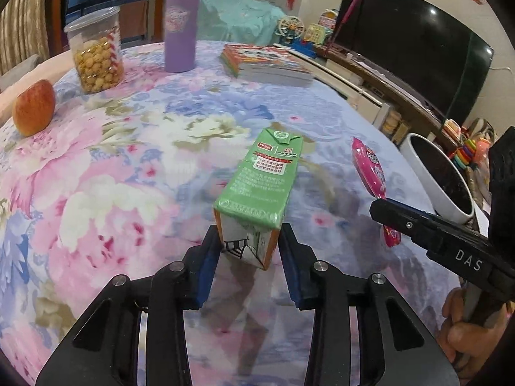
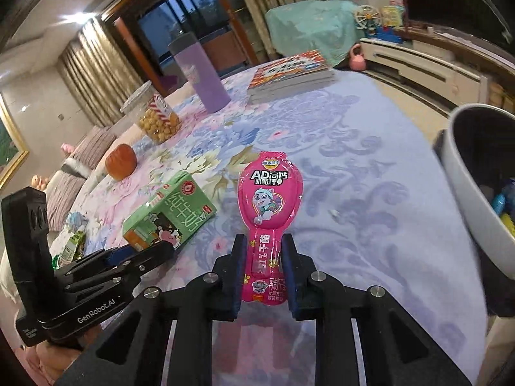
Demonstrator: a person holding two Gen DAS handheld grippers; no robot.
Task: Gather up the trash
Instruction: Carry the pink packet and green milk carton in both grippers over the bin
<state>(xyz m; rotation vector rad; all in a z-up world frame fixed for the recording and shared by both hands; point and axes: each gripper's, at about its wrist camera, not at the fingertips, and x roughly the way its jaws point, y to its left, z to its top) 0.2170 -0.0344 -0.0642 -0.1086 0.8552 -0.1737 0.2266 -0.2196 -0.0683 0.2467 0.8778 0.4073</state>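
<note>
A green milk carton (image 1: pixel 260 177) lies lengthwise ahead of my left gripper (image 1: pixel 249 234), whose blue pads press on both sides of its near end. In the right wrist view the same carton (image 2: pixel 173 212) sits low over the flowered tablecloth (image 2: pixel 354 167), with the left gripper (image 2: pixel 141 252) on its end. My right gripper (image 2: pixel 264 244) is shut on the stem of a pink cheese-stick wrapper (image 2: pixel 268 193), which stands upright above the table. That wrapper (image 1: pixel 368 167) also shows at the right of the left wrist view. A white bin (image 2: pixel 466 199) with a dark liner stands at the table's right edge.
At the far side of the table stand an apple (image 1: pixel 33 107), a clear snack jar (image 1: pixel 96 51), a purple tumbler (image 1: pixel 180 25) and a stack of books (image 1: pixel 267 64). A crumpled green wrapper (image 2: pixel 72 244) lies at the left. The bin (image 1: pixel 418 160) holds several items.
</note>
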